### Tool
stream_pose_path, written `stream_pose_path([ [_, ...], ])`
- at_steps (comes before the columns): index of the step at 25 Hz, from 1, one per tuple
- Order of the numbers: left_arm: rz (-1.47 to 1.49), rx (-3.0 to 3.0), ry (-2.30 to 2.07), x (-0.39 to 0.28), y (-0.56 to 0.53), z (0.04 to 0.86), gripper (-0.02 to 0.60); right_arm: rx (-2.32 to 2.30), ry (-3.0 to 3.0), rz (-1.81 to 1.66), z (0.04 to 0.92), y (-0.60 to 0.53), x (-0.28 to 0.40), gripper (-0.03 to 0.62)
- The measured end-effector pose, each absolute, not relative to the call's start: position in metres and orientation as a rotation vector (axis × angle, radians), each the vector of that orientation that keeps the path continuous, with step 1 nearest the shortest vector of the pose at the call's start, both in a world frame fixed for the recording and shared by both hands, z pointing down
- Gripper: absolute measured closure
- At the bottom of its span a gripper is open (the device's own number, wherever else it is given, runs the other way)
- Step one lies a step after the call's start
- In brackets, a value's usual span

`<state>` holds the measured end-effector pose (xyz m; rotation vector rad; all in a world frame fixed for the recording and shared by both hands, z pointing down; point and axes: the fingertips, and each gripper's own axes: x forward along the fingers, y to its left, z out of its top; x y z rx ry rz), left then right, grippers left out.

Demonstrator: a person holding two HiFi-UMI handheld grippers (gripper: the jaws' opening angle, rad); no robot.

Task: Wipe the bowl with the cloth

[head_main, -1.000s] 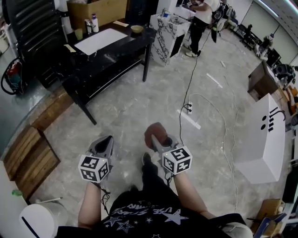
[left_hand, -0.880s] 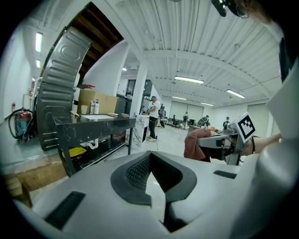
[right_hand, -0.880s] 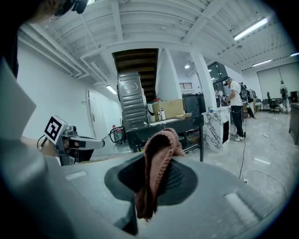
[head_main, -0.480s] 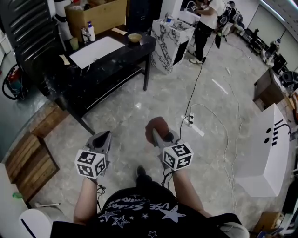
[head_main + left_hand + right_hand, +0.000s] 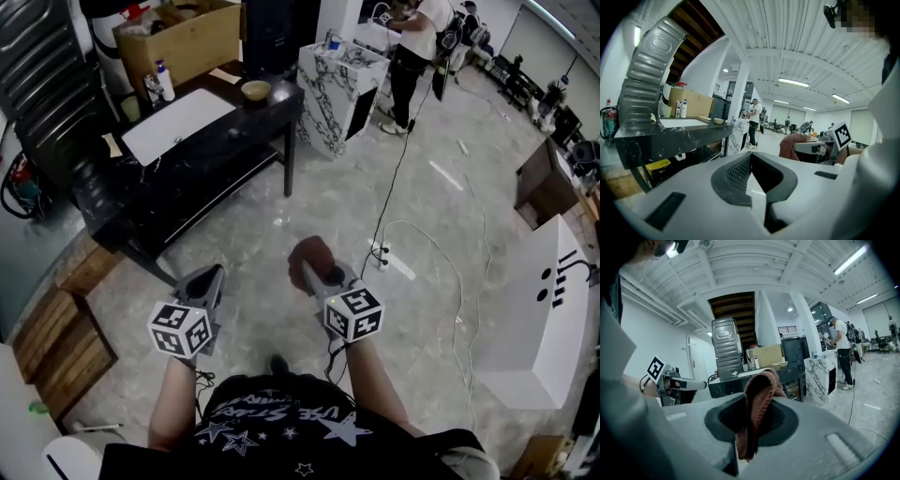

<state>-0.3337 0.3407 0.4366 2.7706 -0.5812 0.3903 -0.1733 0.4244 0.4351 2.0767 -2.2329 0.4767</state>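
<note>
Poking forward from right gripper, folded cloth, clamped lengthwise between jaws.

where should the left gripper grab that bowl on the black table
Probably its rim: the bowl sits upright and open-topped near the black table's end, so come from above with one jaw inside and one outside. The left gripper is shut and empty, so open it first.

The left gripper and right gripper are held side by side, tilted slightly downward. The left jaws are closed with nothing between them; the right jaws are clamped on a cloth bunched between them.
</note>
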Motion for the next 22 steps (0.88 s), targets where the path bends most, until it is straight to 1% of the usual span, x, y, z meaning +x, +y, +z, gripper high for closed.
stream_pose_path([
  [6, 0.418, 2.768, -0.569, -0.321, 0.323, 0.444, 0.572, 2.06, -2.243, 0.496, 0.437, 0.404, -0.16, 0.54],
  [12, 0.368, 2.764, -0.508, -0.305, 0.268, 0.451, 0.572, 2.061, -2.186, 0.536, 0.454, 0.366, -0.151, 0.54],
  [19, 0.356, 2.778, -0.429, -0.281, 0.173, 0.451, 0.572, 2.072, -2.116, 0.492, 0.44, 0.271, -0.131, 0.54],
  [22, 0.294, 2.776, -0.392, -0.275, 0.13, 0.443, 0.572, 2.091, -2.108, 0.454, 0.426, 0.223, -0.123, 0.54],
])
